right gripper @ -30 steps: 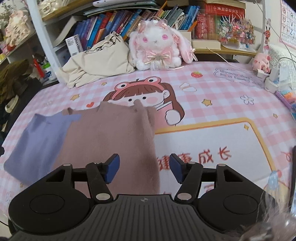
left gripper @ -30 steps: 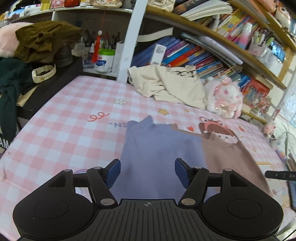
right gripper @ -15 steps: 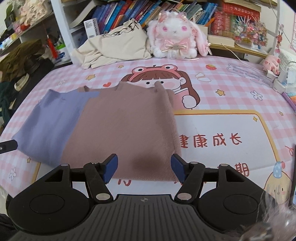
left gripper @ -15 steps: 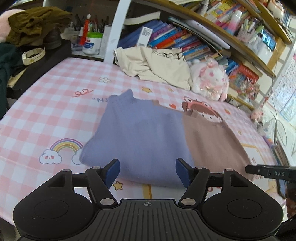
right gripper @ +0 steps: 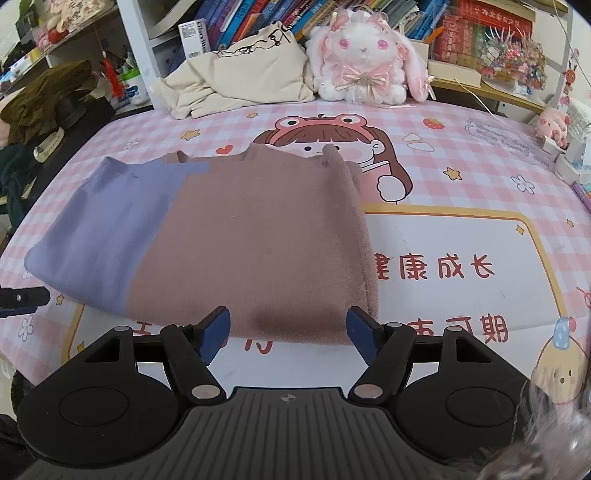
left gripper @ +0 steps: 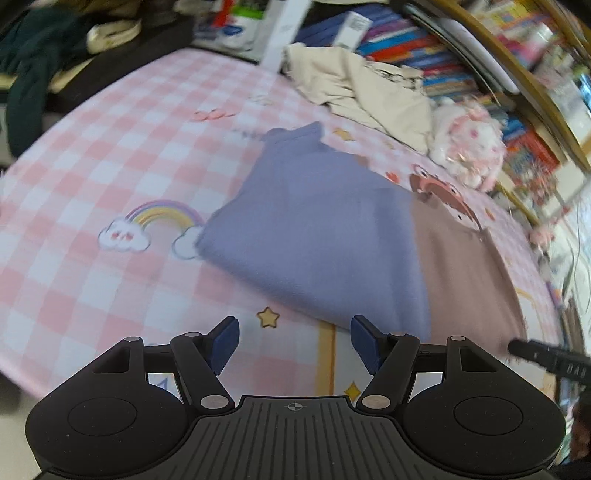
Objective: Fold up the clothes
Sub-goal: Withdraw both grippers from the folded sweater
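Right wrist view: a folded two-tone sweater, lilac on the left and dusty brown on the right, lies flat on the pink checked mat that covers the worktop. Its near hem sits just ahead of the right claw, whose blue pads stand apart with nothing clamped between them; the jaws have just been opening, and only the brown hem edge shows in the gap, untouched. The sweater's right fold lies over the mat's yellow-bordered white panel with red Chinese characters, and its far edge covers part of the printed cartoon girl in a frog hat.

In the left wrist view, which is motion-blurred, the left claw hovers over the mat near the sweater's lilac corner, its jaws also apart and empty, with a printed yellow star showing between them. A rainbow-and-cloud print lies to the left of the garment.

Behind the sweater, well apart from it, a crumpled cream garment is heaped against the bookshelf, and just beside it sits a white and pink plush rabbit. On a dark surface at the far left lies an olive-brown garment.
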